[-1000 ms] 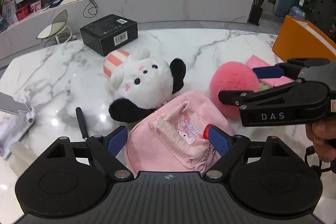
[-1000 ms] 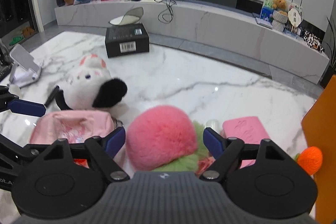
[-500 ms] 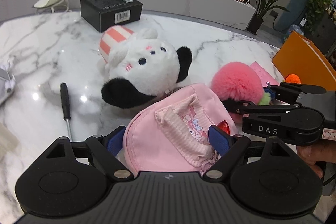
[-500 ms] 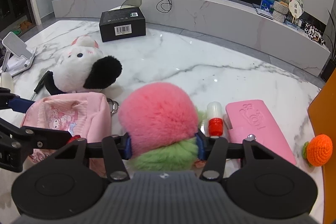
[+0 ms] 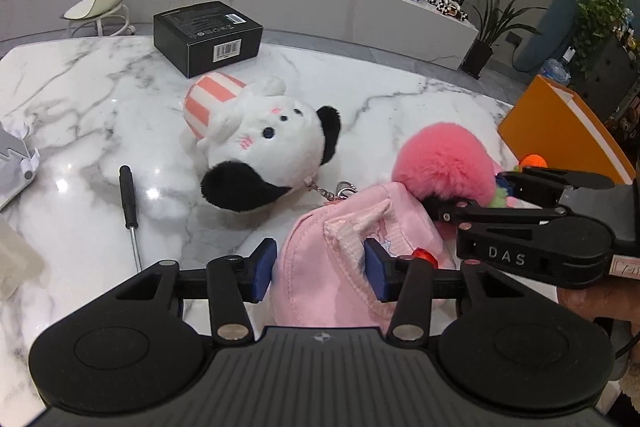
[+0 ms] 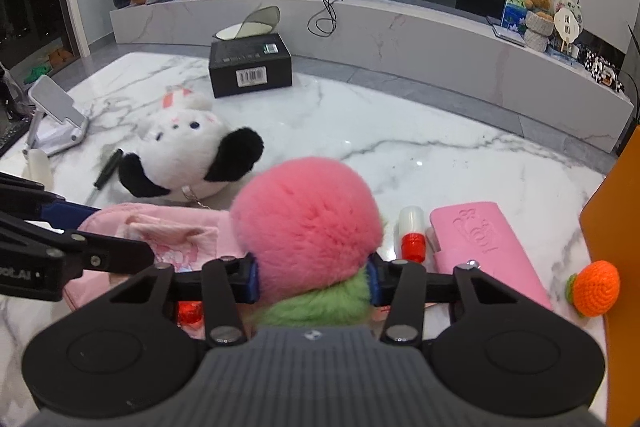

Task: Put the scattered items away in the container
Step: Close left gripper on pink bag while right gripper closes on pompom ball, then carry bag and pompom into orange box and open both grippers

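A pink pouch (image 5: 320, 299) lies on the marble table (image 5: 80, 99) between the closing jaws of my left gripper (image 5: 320, 269), both blue pads touching its cloth. To its right, my right gripper (image 6: 312, 279) is closing on a pink fluffy ball with green fur (image 6: 308, 219), and the pads sink into the fur. That ball (image 5: 444, 163) rests against the pouch (image 6: 168, 231). A white-and-black plush toy (image 5: 264, 143) lies just behind them. The orange container (image 5: 560, 131) stands at the right edge.
A pink case (image 6: 484, 239), a red-capped tube (image 6: 412, 235) and an orange crochet ball (image 6: 594, 287) lie right of the fluffy ball. A screwdriver (image 5: 130, 203) and a phone stand (image 6: 56, 107) sit left, with a black box (image 5: 208, 35) at the far edge.
Both grippers have narrowed: the left jaws came in from wide apart onto the pink pouch, and the right jaws closed onto the pink fluffy ball. The left gripper rolled slightly.
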The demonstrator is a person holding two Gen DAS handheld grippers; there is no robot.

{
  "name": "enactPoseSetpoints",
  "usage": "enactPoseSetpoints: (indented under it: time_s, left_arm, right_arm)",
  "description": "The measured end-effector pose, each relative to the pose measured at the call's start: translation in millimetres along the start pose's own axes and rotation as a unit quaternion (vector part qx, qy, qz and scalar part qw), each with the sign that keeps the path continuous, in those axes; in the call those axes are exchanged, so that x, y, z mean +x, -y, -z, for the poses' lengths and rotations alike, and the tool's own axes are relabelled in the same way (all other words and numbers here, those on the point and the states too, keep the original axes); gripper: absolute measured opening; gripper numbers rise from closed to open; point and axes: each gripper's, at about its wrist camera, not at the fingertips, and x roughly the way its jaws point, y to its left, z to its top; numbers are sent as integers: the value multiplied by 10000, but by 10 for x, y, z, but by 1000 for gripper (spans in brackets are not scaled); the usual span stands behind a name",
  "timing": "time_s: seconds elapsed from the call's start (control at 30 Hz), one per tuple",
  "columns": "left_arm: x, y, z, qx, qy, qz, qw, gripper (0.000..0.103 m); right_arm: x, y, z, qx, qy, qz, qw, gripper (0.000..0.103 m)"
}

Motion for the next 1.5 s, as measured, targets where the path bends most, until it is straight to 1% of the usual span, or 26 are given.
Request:
enactPoseSetpoints:
  time_s: [0.13,0.4,0.6,0.77,0.87,0.97,1.13,1.3,1.5]
  left_arm:
    - [-151,21,0,-81,104,159,9998,50]
    - [-479,51,-80,-342,560,381,9971,47]
    - [-742,330,-256,-207,952,474,9941,47]
    - [-843,656,-382,-101,1165,631,9911,47]
    - [-911,869,-505,-21,1332,730,9884,47]
    - [-949,1132,-662,165,1498,806,9853,47]
    - [-863,1603,-958,453,1704,941,9798,46]
    - [-610,2104,-1186,774,1674,1141,9762,46]
    - [-262,2556,-1351,902,1532,1377,9744,46]
  right_arm:
    - [-158,20,-42,16,111,-29,9999,49]
    - [-516,84,-133,-8,361,-52,9993,49]
    - [-899,180,-272,-90,677,-67,9976,49]
    - [-1279,387,-411,-69,1013,-39,9948,49]
    - [-1510,559,-475,-50,1225,53,9924,49]
    - [-1724,780,-530,52,1434,163,9895,49]
    - [-2003,1223,-595,243,1692,426,9844,49]
    - [-2172,1763,-570,606,1806,698,9792,49]
    - [-2196,2309,-511,994,1700,899,9763,49]
